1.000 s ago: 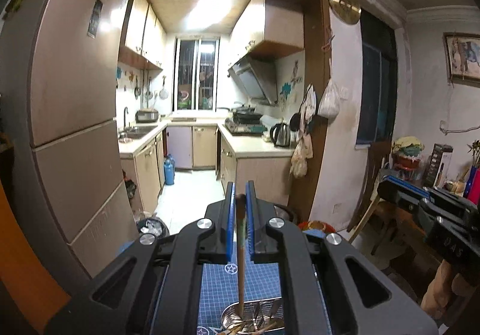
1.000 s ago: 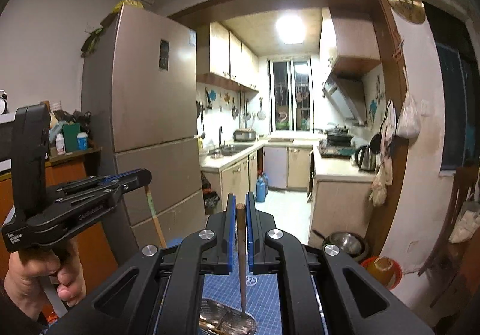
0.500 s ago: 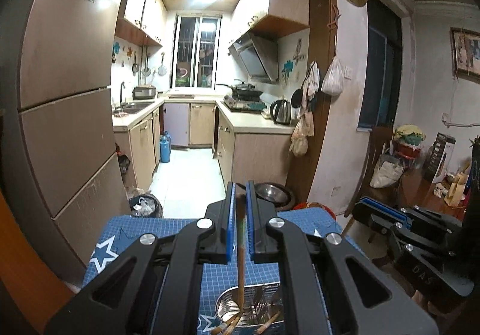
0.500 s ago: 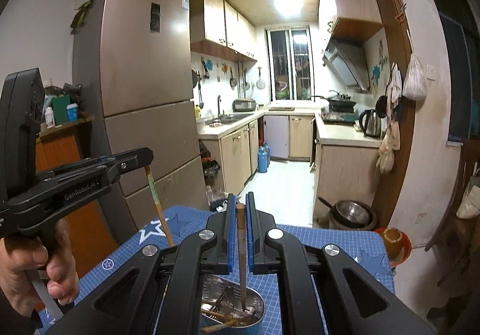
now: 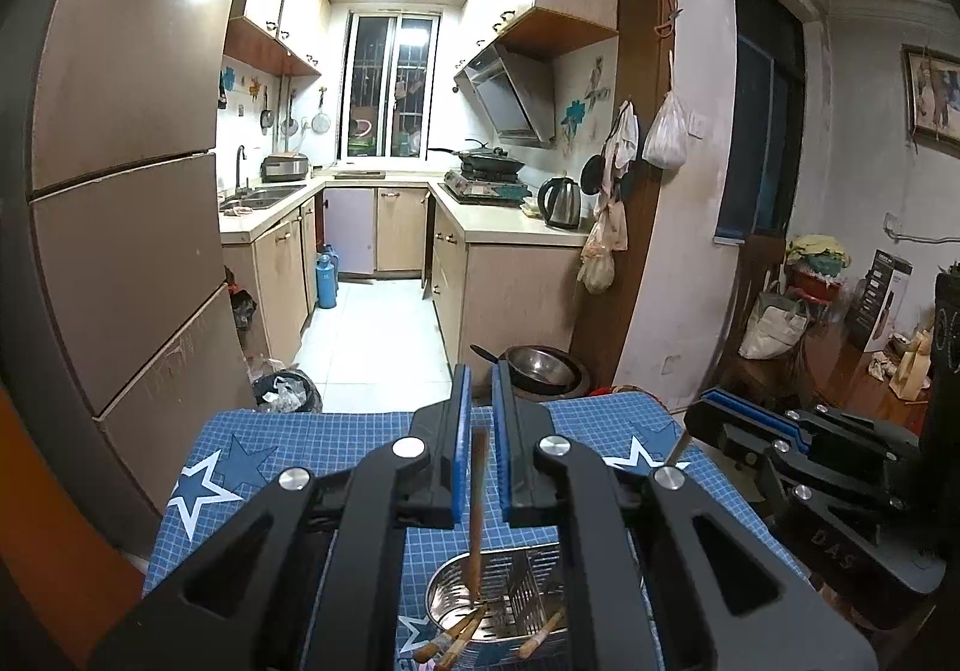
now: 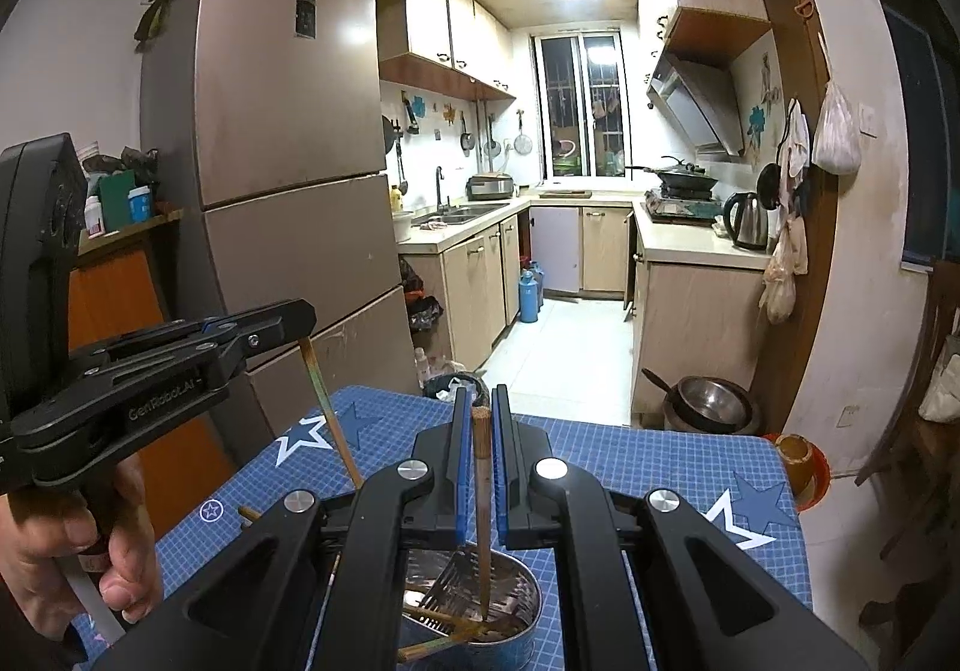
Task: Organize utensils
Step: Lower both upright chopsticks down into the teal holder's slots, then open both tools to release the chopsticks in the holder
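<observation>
**Both grippers lowered; jaws now parted**

Left gripper [image 5: 477, 449] and right gripper [image 6: 477, 452]: blue pads, tight on the chopsticks 1.0 s ago, now stand apart from them. Both views tipped down; more blue desk [image 5: 336, 443] visible. Metal holder [image 6: 516, 593], formerly clipped at 6 o'clock, shows fuller. Left chopstick [image 5: 477, 509] now lower between pads.

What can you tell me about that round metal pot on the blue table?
The metal holder is a shiny, steel-looking round tub standing upright on the blue star-patterned mat. A slotted divider splits its inside into compartments. Several wooden chopsticks lie slanted inside; two more stand in it, one under each gripper. Its near side is cut off by the frame.
</observation>
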The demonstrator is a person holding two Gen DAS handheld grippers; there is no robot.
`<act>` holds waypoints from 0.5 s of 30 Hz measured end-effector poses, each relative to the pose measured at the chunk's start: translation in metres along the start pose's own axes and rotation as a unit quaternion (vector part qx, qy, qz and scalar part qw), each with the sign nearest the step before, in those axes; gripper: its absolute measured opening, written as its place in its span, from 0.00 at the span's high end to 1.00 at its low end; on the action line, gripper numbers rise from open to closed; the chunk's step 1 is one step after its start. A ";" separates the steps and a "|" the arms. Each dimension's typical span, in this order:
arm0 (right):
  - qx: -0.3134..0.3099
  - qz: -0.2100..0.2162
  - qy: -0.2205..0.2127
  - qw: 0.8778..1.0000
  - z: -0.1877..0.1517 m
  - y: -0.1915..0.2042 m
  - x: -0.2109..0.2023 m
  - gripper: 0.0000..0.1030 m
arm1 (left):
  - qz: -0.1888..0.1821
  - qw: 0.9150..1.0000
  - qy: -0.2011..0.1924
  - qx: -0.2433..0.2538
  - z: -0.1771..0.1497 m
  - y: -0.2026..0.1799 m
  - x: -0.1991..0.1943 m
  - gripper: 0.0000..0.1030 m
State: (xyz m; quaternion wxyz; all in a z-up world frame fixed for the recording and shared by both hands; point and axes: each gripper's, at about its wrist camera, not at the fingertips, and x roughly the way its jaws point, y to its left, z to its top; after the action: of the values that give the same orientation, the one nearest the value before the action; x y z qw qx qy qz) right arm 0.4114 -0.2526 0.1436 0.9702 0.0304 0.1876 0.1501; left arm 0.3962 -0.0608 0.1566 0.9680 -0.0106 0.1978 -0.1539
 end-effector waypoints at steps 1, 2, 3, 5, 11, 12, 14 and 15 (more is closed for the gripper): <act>0.000 0.001 -0.001 1.000 0.000 0.001 -0.001 0.93 | -0.001 1.000 0.001 -0.001 0.000 0.000 0.000 0.94; 0.000 0.001 -0.001 1.000 0.000 0.001 0.000 0.92 | 0.000 1.000 0.001 0.000 0.000 0.001 -0.001 0.91; 0.000 0.001 -0.001 1.000 0.000 0.001 0.000 0.92 | 0.002 1.000 0.000 0.000 -0.001 0.001 -0.002 0.82; 0.000 0.001 -0.003 1.000 0.000 0.001 -0.002 0.92 | 0.007 1.000 -0.005 -0.002 -0.001 0.002 -0.004 0.70; 0.000 0.000 -0.014 1.000 0.001 0.004 -0.017 0.92 | 0.009 1.000 -0.010 0.000 -0.002 0.000 -0.011 0.69; 0.000 -0.001 -0.018 1.000 0.002 0.006 -0.023 0.92 | 0.009 1.000 -0.012 0.001 -0.003 -0.001 -0.017 0.69; -0.005 -0.003 -0.029 1.000 0.004 0.009 -0.040 0.86 | 0.008 1.000 -0.021 0.003 -0.005 -0.003 -0.033 0.69; -0.008 -0.002 -0.038 0.999 0.004 0.012 -0.051 0.83 | 0.007 1.000 -0.026 0.006 -0.008 -0.006 -0.043 0.68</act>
State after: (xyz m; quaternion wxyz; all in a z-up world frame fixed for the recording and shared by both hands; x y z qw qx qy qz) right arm 0.3643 -0.2562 0.1670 0.9773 0.0275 0.1493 0.1480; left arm 0.3543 -0.0529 0.1659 0.9740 -0.0076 0.1716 -0.1478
